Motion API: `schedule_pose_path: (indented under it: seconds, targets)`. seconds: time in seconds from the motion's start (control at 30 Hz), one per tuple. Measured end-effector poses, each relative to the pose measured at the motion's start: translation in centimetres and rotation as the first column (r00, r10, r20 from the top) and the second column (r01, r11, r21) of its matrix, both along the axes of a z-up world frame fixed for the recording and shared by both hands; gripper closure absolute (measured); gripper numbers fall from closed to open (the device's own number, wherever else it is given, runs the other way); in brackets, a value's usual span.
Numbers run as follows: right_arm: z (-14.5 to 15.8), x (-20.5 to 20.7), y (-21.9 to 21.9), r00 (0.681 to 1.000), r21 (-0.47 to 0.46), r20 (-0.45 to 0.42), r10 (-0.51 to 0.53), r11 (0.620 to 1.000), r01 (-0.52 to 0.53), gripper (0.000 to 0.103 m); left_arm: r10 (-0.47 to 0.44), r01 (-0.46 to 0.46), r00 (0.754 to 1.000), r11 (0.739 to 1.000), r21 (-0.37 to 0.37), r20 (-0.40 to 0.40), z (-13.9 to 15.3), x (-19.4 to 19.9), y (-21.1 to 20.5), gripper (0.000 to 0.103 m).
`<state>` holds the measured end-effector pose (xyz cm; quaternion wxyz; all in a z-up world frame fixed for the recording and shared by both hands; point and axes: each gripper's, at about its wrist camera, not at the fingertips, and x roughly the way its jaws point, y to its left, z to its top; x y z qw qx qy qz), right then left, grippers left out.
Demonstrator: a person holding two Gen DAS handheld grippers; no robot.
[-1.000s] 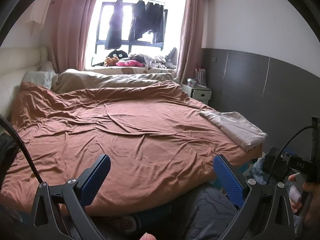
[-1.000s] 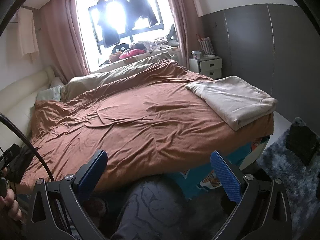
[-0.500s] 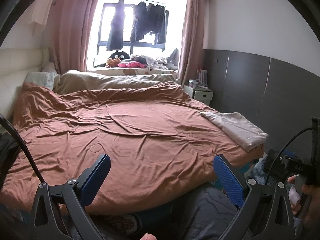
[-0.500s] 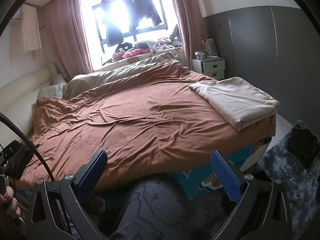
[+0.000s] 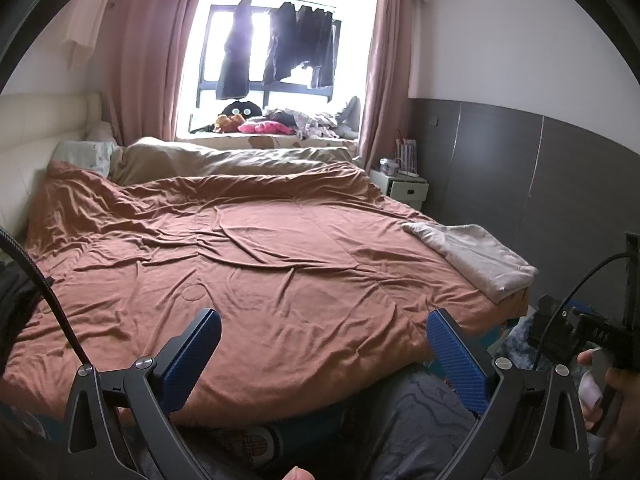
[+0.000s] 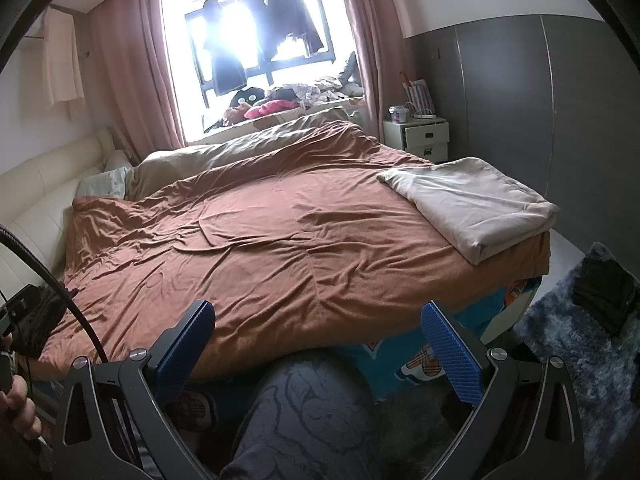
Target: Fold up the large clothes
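Nearest, left gripper (image 5: pixel 323 346): blue-padded jaws spread wide, nothing between them, held above the near edge of the bed; compared with a second ago the view has risen a little and more ceiling shows, otherwise unchanged. Right gripper (image 6: pixel 317 338): likewise agape and empty, tilted slightly higher than a second ago, with the person's patterned grey trouser knee (image 6: pixel 304 412) below it. Neither change touches any cloth, so the judgement is that no fold is under way; both tools are merely being carried into position. Hands: one hand (image 5: pixel 612 396) on the right tool's handle shows at the left camera's right edge. Surface: brown duvet (image 5: pixel 260 264), rumpled, spread over the whole bed and hanging over the near side, where a teal cartoon-print sheet (image 6: pixel 404 356) shows beneath. Task item: folded beige cloth (image 6: pixel 472 204), large, already squared into a thick stack, resting on the far right corner of the duvet, well apart from both grippers; whether it is finished or awaits another fold cannot be told. Floor: shaggy grey-blue rug (image 6: pixel 580 360) to the right. Beyond: tan quilt (image 5: pixel 224 158) bunched along the bed's far side, cream headboard (image 5: pixel 36 128) at left, white nightstand (image 6: pixel 420 136), grey wall panels, pink curtains, bright window (image 5: pixel 276 44) with dark garments hung across it and soft toys on the sill.
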<state>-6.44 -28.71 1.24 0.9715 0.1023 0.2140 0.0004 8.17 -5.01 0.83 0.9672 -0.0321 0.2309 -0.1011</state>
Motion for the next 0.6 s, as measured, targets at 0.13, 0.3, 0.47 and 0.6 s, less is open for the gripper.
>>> schedule_pose_path:
  seconds: [0.13,0.3,0.47,0.6]
  targets:
    - [-0.03,0.02,-0.07,1.000,0.006,-0.001,0.001,1.000,-0.001,0.000,0.000,0.000,1.000,1.000,0.000,0.000,-0.01,-0.06,0.11,0.000]
    - [-0.02,0.09,-0.20,1.000,0.007,0.000,0.004,1.000,-0.004,0.000,-0.001,0.001,1.000,1.000,0.000,0.000,-0.04,-0.11,0.14,0.000]
    - [0.05,0.13,-0.34,1.000,0.005,0.002,0.003,1.000,-0.003,0.000,0.001,-0.001,1.000,1.000,0.001,0.000,-0.05,-0.10,0.09,0.000]
    - [0.03,0.16,-0.45,1.000,0.007,0.004,0.003,1.000,-0.003,0.000,0.001,-0.001,1.000,1.000,0.002,0.001,-0.06,-0.08,0.05,0.000]
